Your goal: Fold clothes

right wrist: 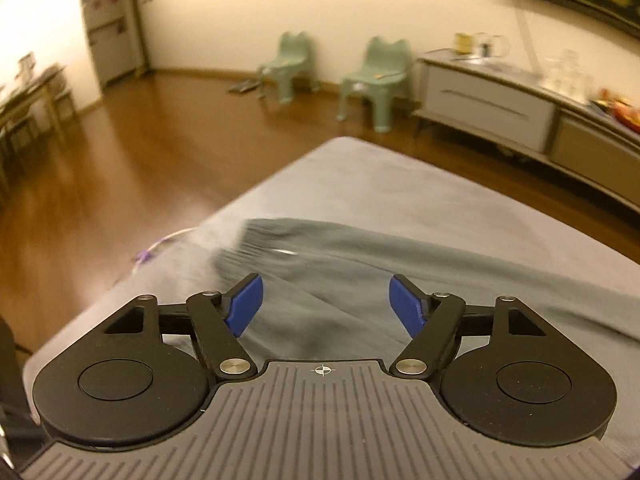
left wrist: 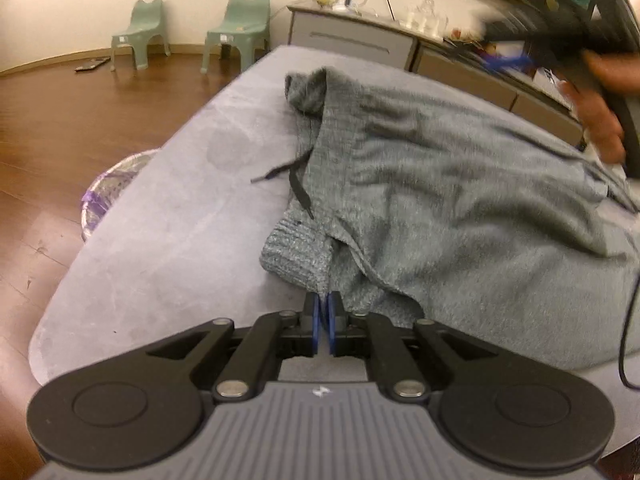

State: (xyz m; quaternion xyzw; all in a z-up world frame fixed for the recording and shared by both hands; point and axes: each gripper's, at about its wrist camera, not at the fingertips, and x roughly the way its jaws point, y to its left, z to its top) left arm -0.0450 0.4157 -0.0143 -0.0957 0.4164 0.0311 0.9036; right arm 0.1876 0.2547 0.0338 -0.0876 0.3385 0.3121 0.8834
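A grey knitted garment (left wrist: 440, 200) with a black drawstring (left wrist: 298, 188) lies crumpled on a grey padded surface (left wrist: 160, 240). My left gripper (left wrist: 324, 314) is shut on the garment's near edge, just below a ribbed band (left wrist: 292, 252); fabric is pinched between the blue pads. In the right wrist view my right gripper (right wrist: 325, 300) stands open above the same garment (right wrist: 360, 264), with nothing between its fingers. A person's hand (left wrist: 600, 120), blurred, holds a dark tool at the upper right of the left wrist view.
Wooden floor (left wrist: 60, 128) surrounds the grey surface (right wrist: 400, 184). Two green child chairs (right wrist: 372, 80) stand by the far wall. A long grey sideboard (right wrist: 500, 104) with glassware runs along the right. A basket with purple trim (left wrist: 104, 192) sits by the left edge. A black cable (left wrist: 628, 340) hangs at right.
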